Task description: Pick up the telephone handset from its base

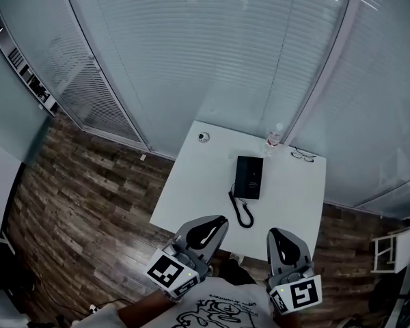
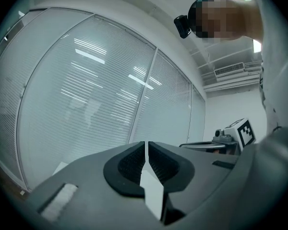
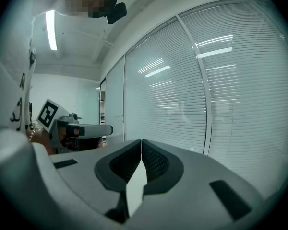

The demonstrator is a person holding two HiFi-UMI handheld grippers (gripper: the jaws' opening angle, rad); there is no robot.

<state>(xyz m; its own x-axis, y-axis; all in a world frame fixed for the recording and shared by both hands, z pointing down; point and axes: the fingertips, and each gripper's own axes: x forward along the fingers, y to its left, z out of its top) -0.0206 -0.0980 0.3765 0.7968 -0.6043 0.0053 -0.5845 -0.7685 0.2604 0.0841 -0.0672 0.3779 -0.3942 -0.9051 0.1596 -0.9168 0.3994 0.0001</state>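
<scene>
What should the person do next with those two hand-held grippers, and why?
Probably open the left hand-held gripper and lower it forward toward the telephone. Both it and the right hand-held gripper are shut and empty at the table's near edge, aimed at the window blinds, while the telephone sits mid-table with nothing touching it.

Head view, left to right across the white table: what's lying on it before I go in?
small round grey object → black rectangular telephone → clear plastic bottle → pair of thin-framed glasses
</scene>
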